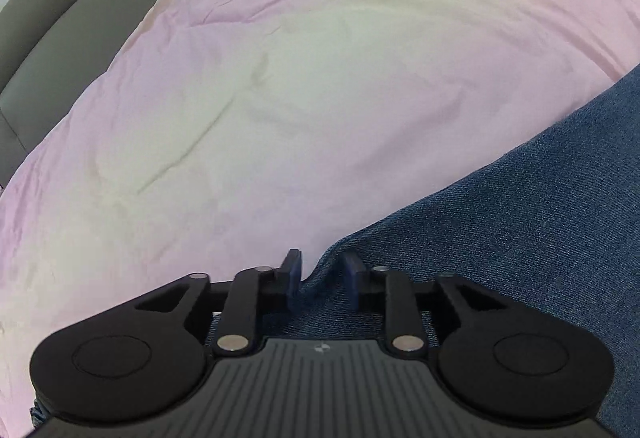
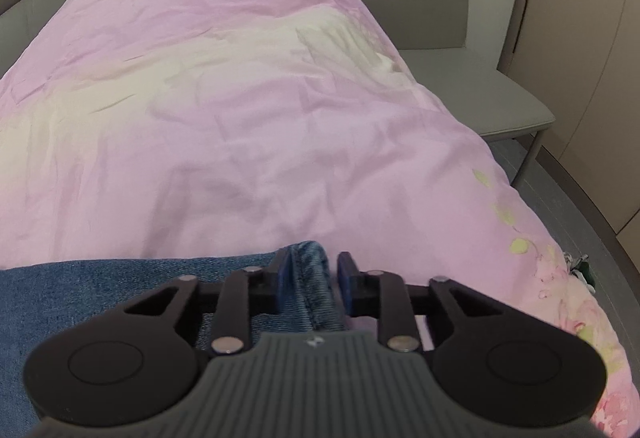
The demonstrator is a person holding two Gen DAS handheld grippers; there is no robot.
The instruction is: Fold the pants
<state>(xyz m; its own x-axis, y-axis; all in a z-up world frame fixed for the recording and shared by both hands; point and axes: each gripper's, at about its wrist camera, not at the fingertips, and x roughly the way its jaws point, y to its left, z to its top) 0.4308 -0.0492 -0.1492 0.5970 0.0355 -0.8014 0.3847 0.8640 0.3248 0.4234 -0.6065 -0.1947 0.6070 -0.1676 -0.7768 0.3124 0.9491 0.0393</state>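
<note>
Left wrist view: grey padded headboard (image 1: 48,18) curves along the far left edge, cut off by the frame. Pink duvet (image 1: 248,110) fills everything ahead of the fingers, with a pale yellowish patch in the middle that could be print or lighting. Left gripper (image 1: 320,272) sits low in frame, its two blue-padded fingers (image 1: 294,270) parted with a gap between them. Denim pants (image 1: 520,218) edge runs into that gap; fabric lies between the pads, but whether the pads actually pinch it is hard to make out, since the gripper body hides the contact. Pants spread right of the fingers and run out of frame at right; a scrap of denim also shows under the body at bottom left.

Right wrist view: pants (image 2: 100,290) lie left of the fingers, cut off at the left edge. Right gripper (image 2: 312,278) has a bunched hem or seam fold of denim standing up between its pads. The left pad touches the fold, the right pad (image 2: 346,278) looks just off it, so the jaws read parted rather than clamped. Duvet (image 2: 260,98) extends ahead of the fingers. Right of the fingers it drops off the bed edge, with floral print. Grey chair (image 2: 460,50) stands beyond, right of the bed. Small dark item (image 2: 578,266) at the far right is too small to identify.
</note>
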